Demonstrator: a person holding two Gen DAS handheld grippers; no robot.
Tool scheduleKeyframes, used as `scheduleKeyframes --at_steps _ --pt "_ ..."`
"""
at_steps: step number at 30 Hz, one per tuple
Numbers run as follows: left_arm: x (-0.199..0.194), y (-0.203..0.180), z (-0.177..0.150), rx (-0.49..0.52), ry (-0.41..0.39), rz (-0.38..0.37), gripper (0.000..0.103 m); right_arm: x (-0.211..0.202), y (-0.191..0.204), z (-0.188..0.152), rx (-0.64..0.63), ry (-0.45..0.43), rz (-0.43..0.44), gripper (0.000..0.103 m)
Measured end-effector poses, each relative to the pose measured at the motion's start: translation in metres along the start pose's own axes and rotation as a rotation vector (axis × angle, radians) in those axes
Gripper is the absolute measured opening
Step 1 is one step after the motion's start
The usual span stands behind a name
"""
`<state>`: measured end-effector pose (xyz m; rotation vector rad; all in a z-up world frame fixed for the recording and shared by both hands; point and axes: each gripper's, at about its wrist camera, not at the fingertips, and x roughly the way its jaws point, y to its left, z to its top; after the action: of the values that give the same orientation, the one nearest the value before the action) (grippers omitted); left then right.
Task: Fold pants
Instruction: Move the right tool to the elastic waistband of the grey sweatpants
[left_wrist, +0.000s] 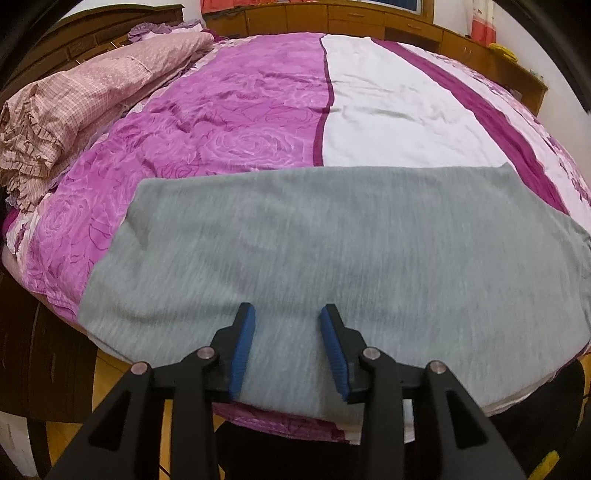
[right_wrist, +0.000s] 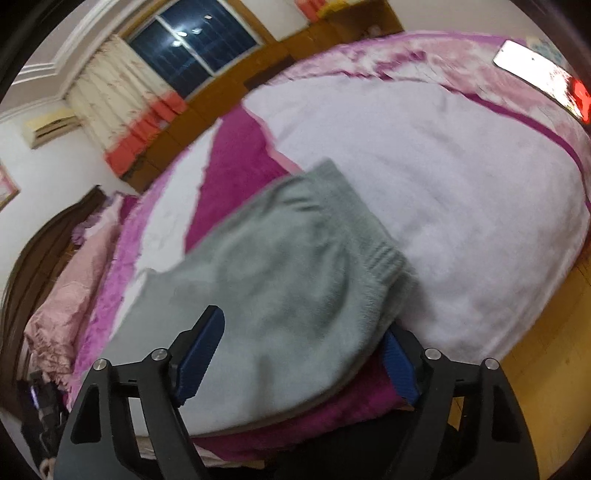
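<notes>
Pants (left_wrist: 332, 240) lie lengthwise along the bed's (left_wrist: 240, 110) near edge, both grippers' fingers open above them.

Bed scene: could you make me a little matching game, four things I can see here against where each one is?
Things:
1. pants
2. quilt
3. window
4. phone

Places:
A. bunched at the bed's left side
B. in the wall beyond the bed
C. spread flat at the bed's near edge
D. lying at the bed's far right edge

Pairs: 1-C, 2-A, 3-B, 4-D
</notes>
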<state>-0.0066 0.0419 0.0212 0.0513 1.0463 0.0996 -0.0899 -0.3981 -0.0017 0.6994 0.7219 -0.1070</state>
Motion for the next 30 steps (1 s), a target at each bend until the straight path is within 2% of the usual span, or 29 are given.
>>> scheduleKeyframes --at_steps 2,4,11,22,30 --pt "0.001 0.000 0.000 -0.002 0.000 0.001 0.040 0.013 -0.011 -0.001 0.044 0.040 -0.005 0.076" --pt "0.001 0.000 0.000 -0.002 -0.001 0.003 0.040 0.014 -0.018 -0.002 0.069 0.021 0.033 0.076" --pt "0.004 0.004 0.005 -0.032 0.014 0.005 0.042 0.015 -0.017 -0.003 0.038 0.029 0.036 0.078" --pt "0.001 0.002 0.003 0.004 0.001 0.005 0.042 0.014 -0.018 -0.001 0.051 0.026 0.064 0.081" --pt "-0.012 0.005 0.000 -0.005 -0.002 -0.015 0.042 0.006 -0.028 0.004 0.154 0.024 0.130 0.081"
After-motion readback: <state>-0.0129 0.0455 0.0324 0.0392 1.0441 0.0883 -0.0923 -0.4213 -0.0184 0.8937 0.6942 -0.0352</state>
